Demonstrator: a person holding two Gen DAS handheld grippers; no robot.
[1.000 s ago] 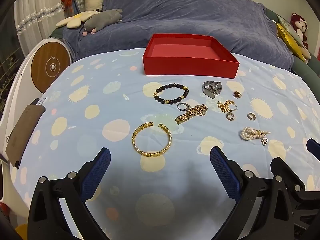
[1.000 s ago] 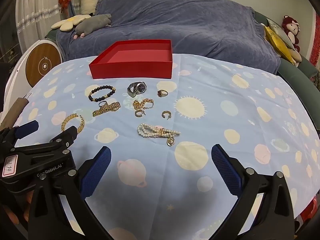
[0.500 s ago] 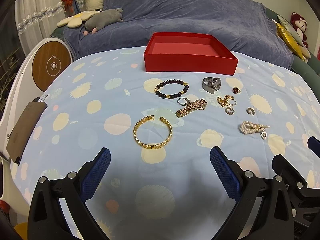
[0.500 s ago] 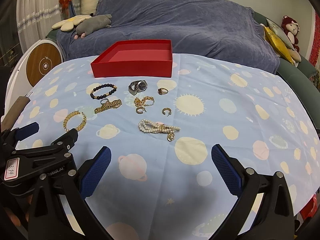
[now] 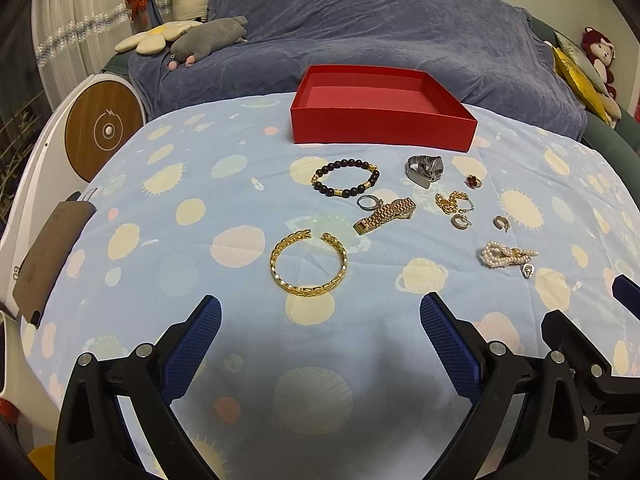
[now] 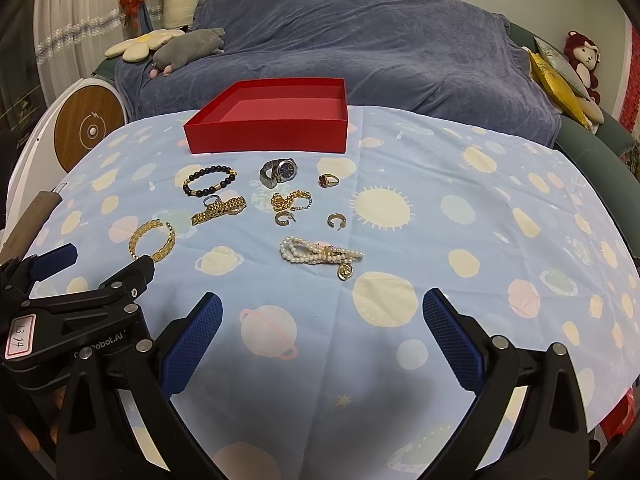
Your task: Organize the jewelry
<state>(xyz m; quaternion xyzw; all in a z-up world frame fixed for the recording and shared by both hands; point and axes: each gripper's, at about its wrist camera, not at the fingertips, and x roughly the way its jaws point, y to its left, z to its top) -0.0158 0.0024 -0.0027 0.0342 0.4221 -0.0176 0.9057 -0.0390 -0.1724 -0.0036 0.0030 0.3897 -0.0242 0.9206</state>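
**Jewelry spread on the bench, red box waiting empty behind it**

We are holding both grippers low over the near edge of the bench, which is wearing a pale blue cloth printed with suns and planets. The left gripper is sitting with its fingers spread wide and released, gripping nothing; the right gripper is doing the same, its blue fingers parted over bare cloth. In the right wrist view the left gripper is showing at the lower left, just in front of the gold cuff.

Nearest to us, the gold cuff bracelet is lying flat with its gap facing away, straight ahead of the left gripper. To its right, the pearl bracelet with a small gold charm is lying ahead of the right gripper.

Farther on, a gold watch band is touching a small silver ring. Right of these, two gold hoop earrings are lying apart from each other, with a tangled gold chain just behind the left one.

Beyond that row, a dark beaded bracelet, a silver watch and a gold ring with a red stone are lying in a line.

Farthest back, the red box is standing open with nothing inside, near the bench's far edge, with a blue-covered sofa rising behind it.
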